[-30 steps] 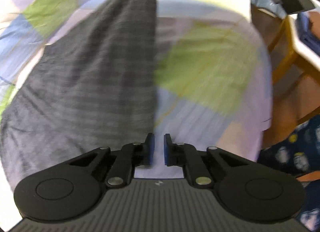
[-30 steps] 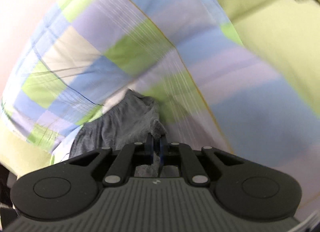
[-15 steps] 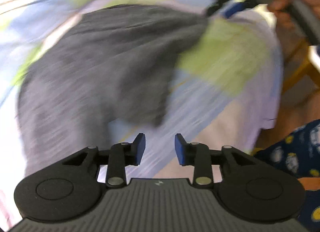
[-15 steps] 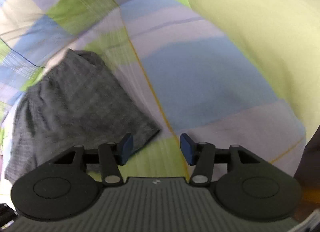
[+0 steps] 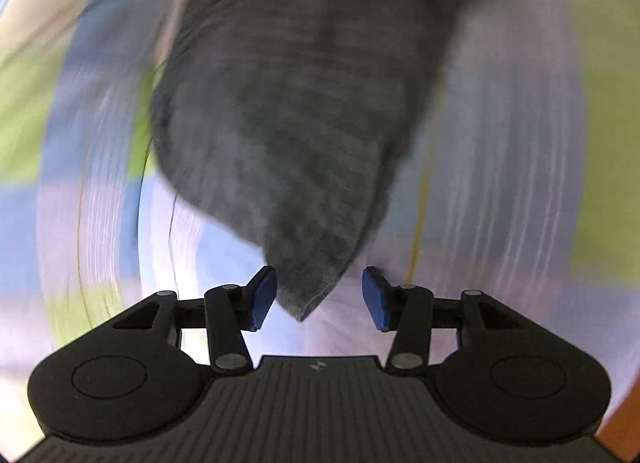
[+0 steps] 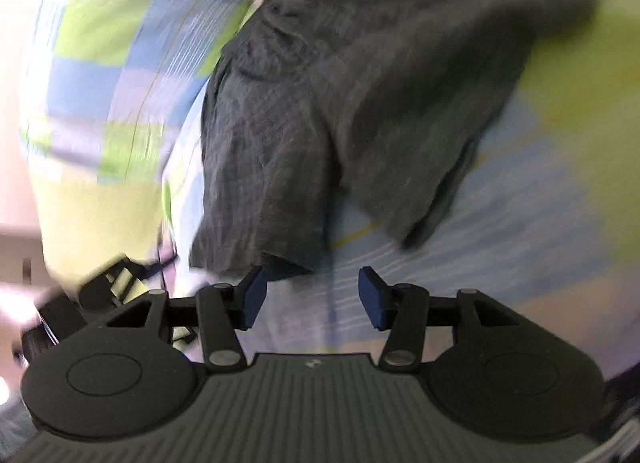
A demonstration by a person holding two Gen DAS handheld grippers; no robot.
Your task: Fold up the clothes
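A dark grey garment (image 5: 296, 111) lies on a checked blue, green and lilac bedsheet (image 5: 500, 183). In the left wrist view my left gripper (image 5: 319, 299) is open, and a pointed corner of the garment lies between its blue pads, which do not grip it. In the right wrist view the same garment (image 6: 360, 95) lies folded over in front of my right gripper (image 6: 308, 297), which is open and empty; the cloth's near edge is just beyond the left pad (image 6: 252, 295). Both views are motion-blurred.
The checked sheet (image 6: 120, 75) covers the bed around the garment. A dark blurred object (image 6: 60, 311) shows at the lower left of the right wrist view. A brown strip (image 5: 624, 419) shows at the lower right of the left wrist view.
Both grippers have opened; the right one let go of the garment's corner. The garment now lies on the sheet and both grippers have swung to new spots at its edges.
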